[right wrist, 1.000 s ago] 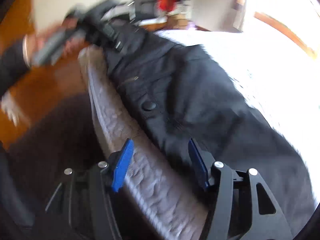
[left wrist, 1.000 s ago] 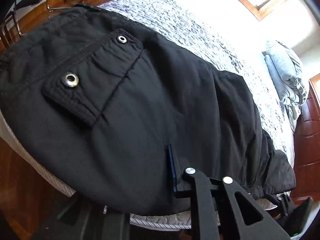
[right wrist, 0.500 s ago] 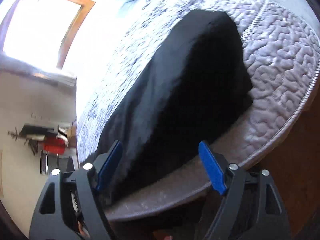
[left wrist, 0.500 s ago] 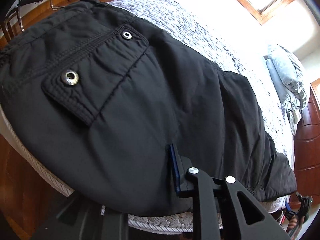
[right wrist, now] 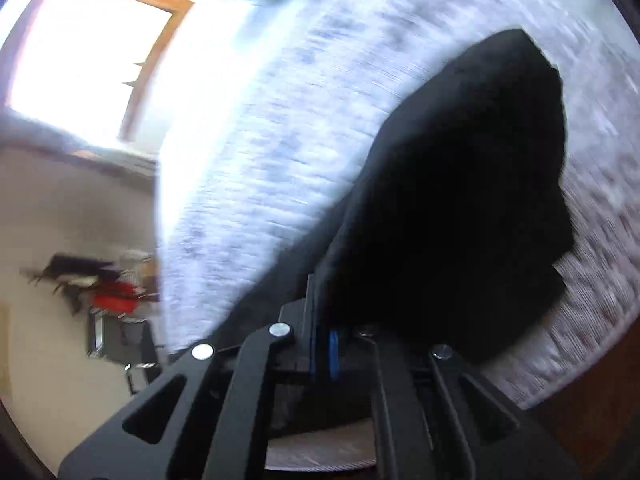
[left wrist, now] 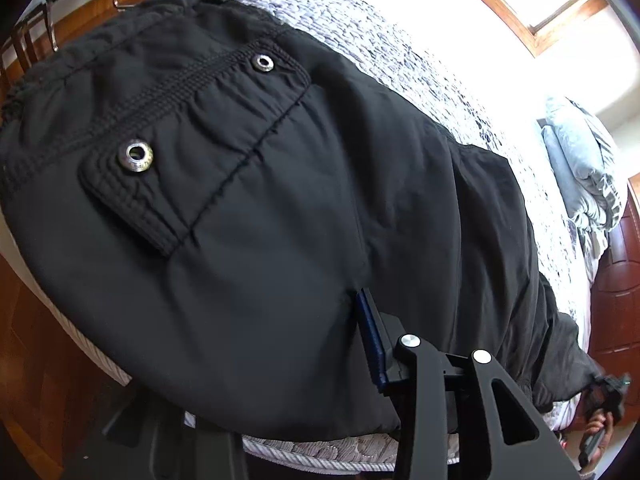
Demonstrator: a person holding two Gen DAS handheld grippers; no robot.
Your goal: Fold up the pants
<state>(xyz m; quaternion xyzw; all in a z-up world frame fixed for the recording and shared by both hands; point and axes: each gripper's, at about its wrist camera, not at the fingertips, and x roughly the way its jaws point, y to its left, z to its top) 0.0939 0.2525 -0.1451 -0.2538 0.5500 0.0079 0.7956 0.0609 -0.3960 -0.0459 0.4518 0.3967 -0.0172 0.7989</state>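
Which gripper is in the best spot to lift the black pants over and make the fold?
Probably the right gripper. Its jaws look pinched together on the leg end of the black cargo pants, the loose end. The left gripper grips the long side edge near the flap pocket.

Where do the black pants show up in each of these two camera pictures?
Left wrist view: the black fabric pants fill the centre, pocket flap at left.
Right wrist view: the pants fill the right half, blurred, a leg end uppermost.
Shared landmark: the wood-framed window, upper right, then upper left.
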